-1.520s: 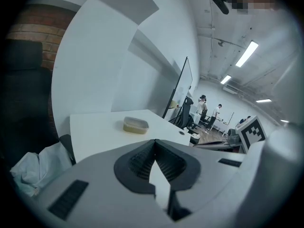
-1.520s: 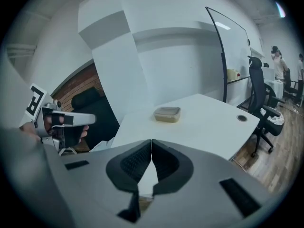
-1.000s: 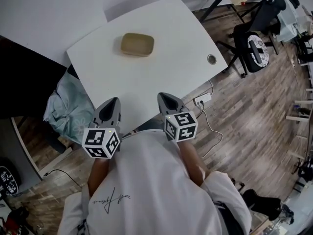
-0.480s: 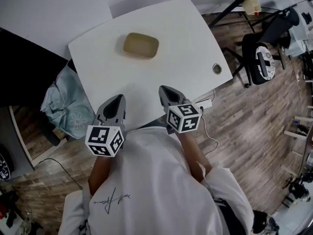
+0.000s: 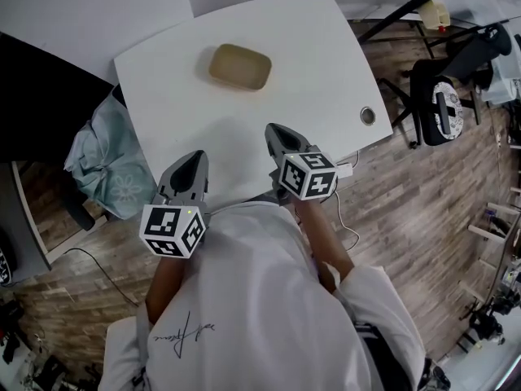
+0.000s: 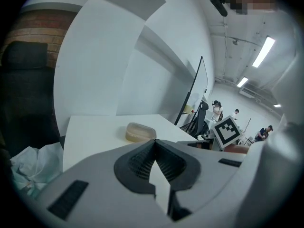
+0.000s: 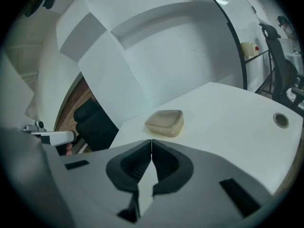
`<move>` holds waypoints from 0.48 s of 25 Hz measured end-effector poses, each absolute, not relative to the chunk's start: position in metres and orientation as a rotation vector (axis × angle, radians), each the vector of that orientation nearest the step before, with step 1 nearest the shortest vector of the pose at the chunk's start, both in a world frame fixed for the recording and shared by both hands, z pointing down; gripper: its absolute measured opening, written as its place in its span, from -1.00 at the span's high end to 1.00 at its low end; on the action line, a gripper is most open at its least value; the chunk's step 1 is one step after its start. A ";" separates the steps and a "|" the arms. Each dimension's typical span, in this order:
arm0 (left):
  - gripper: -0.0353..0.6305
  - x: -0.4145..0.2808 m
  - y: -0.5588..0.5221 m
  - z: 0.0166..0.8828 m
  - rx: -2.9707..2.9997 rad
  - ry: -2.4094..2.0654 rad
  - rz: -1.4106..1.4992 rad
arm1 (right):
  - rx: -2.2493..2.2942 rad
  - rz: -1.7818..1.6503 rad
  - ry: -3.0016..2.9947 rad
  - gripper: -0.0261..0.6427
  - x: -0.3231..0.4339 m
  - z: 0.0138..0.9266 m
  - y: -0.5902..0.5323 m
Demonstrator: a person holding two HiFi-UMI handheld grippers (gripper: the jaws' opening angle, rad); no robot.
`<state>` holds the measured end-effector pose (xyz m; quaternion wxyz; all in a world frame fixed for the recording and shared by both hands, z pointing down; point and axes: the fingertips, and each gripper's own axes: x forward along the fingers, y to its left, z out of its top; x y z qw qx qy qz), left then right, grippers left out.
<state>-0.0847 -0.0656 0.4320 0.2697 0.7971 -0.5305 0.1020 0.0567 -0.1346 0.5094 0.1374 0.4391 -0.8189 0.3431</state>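
A shallow tan lidded container [image 5: 239, 66] lies on the far part of the white table [image 5: 309, 72]; it also shows in the left gripper view as the container [image 6: 140, 131] and in the right gripper view as the container [image 7: 165, 122]. My left gripper [image 5: 192, 160] hovers at the table's near edge, jaws shut on nothing, as the left gripper [image 6: 154, 141] shows. My right gripper [image 5: 273, 131] is over the table's near part, also shut and empty, seen as the right gripper [image 7: 151, 142]. Both are well short of the container.
A pale blue cloth bundle [image 5: 102, 157] lies off the table's left side by a dark chair. A cable hole [image 5: 368, 116] sits near the table's right edge. Black office chairs [image 5: 448, 80] stand on the wood floor to the right. People stand far off [image 6: 216, 113].
Both grippers have edged forward toward the table; the container looks nearer in both gripper views. The right gripper now reaches over the table's near part. Jaws stayed shut.
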 end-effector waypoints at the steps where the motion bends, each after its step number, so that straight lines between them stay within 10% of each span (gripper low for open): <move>1: 0.87 -0.086 -0.066 0.431 2.146 -1.436 0.276 | 1.267 0.998 -2.369 0.89 0.056 0.511 -0.136; 12: 0.87 -0.090 -0.070 0.435 2.139 -1.440 0.293 | 1.274 1.075 -2.340 0.89 0.056 0.534 -0.150</move>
